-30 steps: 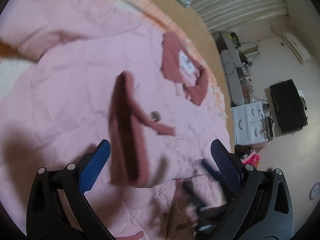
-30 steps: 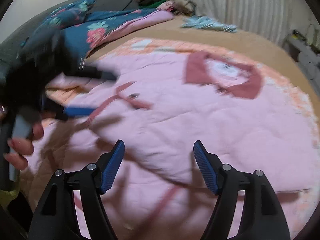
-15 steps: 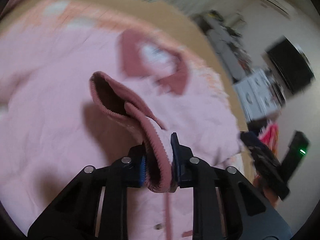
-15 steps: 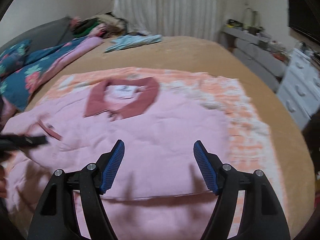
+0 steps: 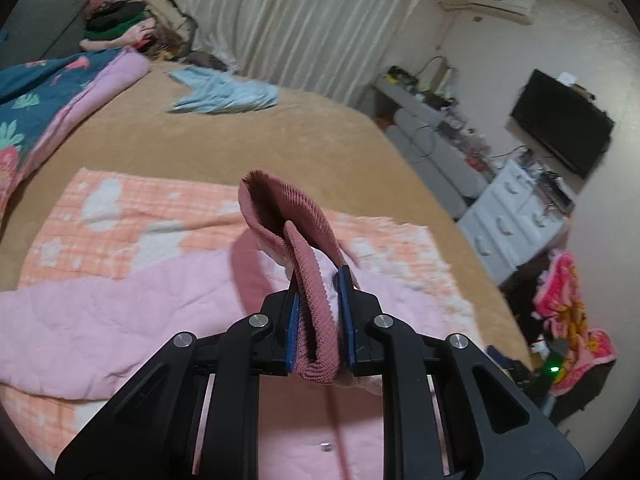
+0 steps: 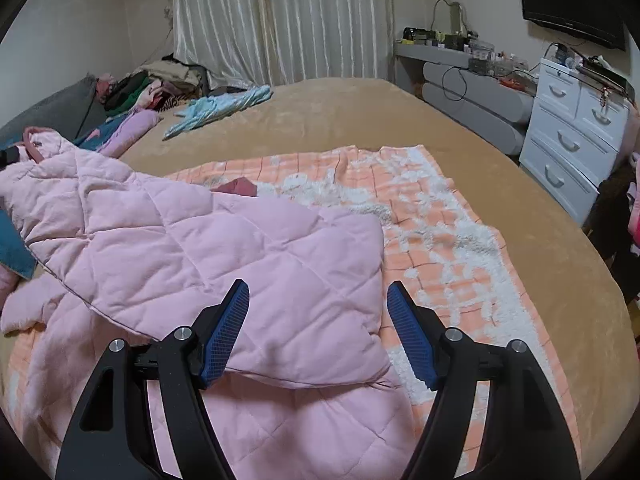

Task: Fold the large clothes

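A large pink quilted jacket (image 6: pixel 208 248) lies on an orange-and-white checked blanket (image 6: pixel 440 216) on the bed. My left gripper (image 5: pixel 320 320) is shut on its dark-pink ribbed cuff (image 5: pixel 296 248) and holds the sleeve lifted above the jacket body (image 5: pixel 100 320). In the right wrist view the lifted sleeve end shows at the far left (image 6: pixel 36 148). My right gripper (image 6: pixel 318 330) is open and empty, low over the jacket's folded edge. Part of the dark-pink collar (image 6: pixel 240 188) peeks out behind the fold.
A tan bedspread (image 6: pixel 360 112) covers the bed. A light-blue garment (image 6: pixel 224 108) lies at the far side. A blue floral quilt (image 5: pixel 36 100) and a clothes pile (image 5: pixel 128 28) sit at the left. White drawers (image 6: pixel 576 136) stand at the right.
My left gripper closed on the ribbed cuff and lifted the sleeve up and across. The jacket is now folded over itself. My right gripper stayed open and swung right.
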`<state>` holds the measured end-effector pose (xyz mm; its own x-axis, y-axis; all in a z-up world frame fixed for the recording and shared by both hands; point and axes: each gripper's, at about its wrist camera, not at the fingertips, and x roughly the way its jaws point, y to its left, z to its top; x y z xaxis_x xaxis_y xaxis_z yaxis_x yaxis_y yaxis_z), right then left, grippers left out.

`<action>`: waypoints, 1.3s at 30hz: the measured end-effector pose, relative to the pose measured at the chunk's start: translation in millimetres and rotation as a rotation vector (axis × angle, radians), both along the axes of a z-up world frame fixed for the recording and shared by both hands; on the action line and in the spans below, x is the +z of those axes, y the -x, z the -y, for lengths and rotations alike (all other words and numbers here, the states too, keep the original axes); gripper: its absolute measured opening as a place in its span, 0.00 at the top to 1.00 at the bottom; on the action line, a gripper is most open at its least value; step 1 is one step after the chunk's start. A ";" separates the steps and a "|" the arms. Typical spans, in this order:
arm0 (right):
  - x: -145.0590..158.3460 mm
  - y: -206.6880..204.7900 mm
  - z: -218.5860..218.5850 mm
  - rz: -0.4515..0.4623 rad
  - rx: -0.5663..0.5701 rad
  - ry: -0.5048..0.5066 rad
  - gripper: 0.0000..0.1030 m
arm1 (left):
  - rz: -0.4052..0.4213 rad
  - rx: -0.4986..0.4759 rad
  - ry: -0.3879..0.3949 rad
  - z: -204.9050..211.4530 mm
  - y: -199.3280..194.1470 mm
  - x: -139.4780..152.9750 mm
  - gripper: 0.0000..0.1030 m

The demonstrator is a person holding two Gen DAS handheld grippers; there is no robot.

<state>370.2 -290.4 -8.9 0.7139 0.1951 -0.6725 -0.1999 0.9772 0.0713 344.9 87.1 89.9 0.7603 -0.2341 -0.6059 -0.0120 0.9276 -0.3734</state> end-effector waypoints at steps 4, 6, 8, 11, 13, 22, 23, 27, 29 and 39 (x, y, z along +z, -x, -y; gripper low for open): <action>-6.6 -1.6 -9.7 -0.010 0.024 0.027 0.32 | -0.067 0.036 -0.026 -16.6 -3.9 -37.2 0.90; -8.9 -2.5 -12.5 -0.016 0.029 0.029 0.32 | -0.111 0.051 -0.027 -27.2 -3.2 -60.5 0.90; -12.8 -3.8 -15.7 -0.029 0.037 0.024 0.32 | -0.147 0.060 -0.040 -35.1 -1.3 -80.6 0.90; -19.0 -6.6 -19.4 -0.052 0.060 0.007 0.32 | -0.188 0.065 -0.064 -39.5 2.6 -106.0 0.90; -23.7 -7.5 -25.6 -0.067 0.077 0.001 0.32 | -0.212 0.067 -0.068 -41.9 5.9 -119.2 0.90; -47.1 -8.5 -55.1 -0.128 0.145 0.006 0.32 | -0.290 0.071 -0.113 -45.3 16.2 -168.9 0.89; -49.9 -9.1 -56.6 -0.135 0.149 0.008 0.32 | -0.300 0.071 -0.111 -46.1 17.1 -173.6 0.89; -63.1 -15.8 -54.9 -0.172 0.139 0.008 0.32 | -0.317 0.063 -0.144 -44.2 18.4 -183.4 0.87; -71.5 -21.0 -51.2 -0.202 0.126 0.007 0.32 | -0.327 0.063 -0.148 -43.7 18.4 -188.7 0.85; -100.5 -33.1 -41.9 -0.273 0.088 -0.009 0.31 | -0.353 0.096 -0.142 -45.6 10.1 -198.2 0.73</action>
